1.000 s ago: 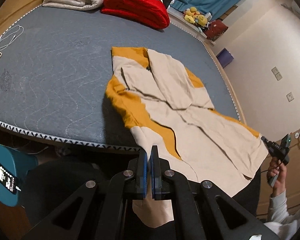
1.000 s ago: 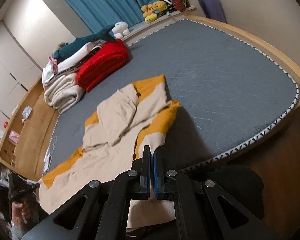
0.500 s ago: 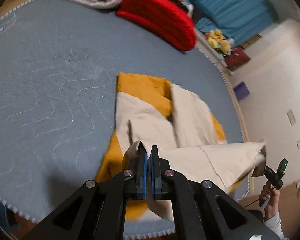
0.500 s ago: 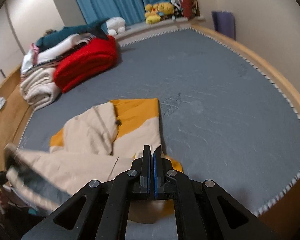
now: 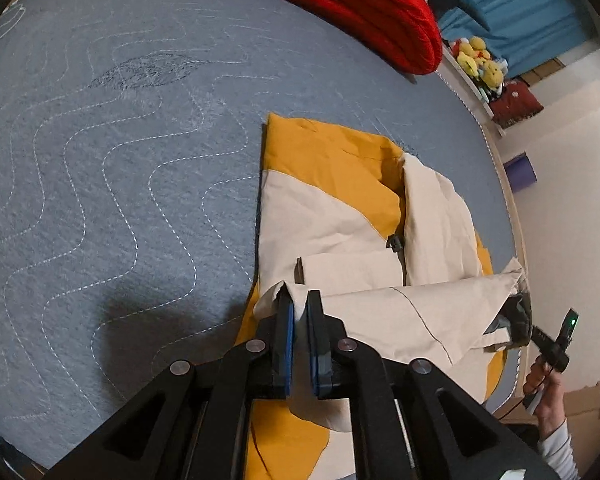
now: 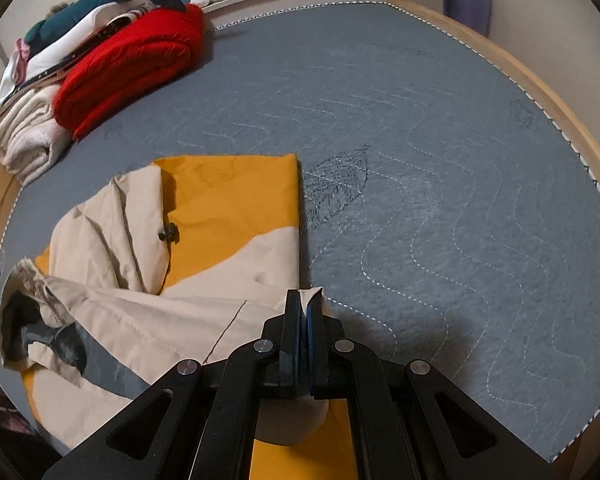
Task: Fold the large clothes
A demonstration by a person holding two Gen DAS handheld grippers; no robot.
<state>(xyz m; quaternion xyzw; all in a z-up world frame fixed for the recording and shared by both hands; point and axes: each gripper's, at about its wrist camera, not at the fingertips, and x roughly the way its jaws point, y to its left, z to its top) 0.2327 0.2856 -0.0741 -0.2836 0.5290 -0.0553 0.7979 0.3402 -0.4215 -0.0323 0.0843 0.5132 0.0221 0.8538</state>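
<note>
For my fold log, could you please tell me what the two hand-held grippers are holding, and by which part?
Both hold the beige-and-mustard garment: the left hand-held gripper and right hand-held gripper each pinch a corner of its beige edge.

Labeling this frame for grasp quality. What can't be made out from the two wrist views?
- Left gripper: grip depth on the jacket hem, hidden by its fingers, left wrist view.
- Right gripper: the same, right wrist view.
- Jacket's near end: cut off by the frame edge and gripper bodies, both views.
- Mattress under the jacket: covered.
</note>
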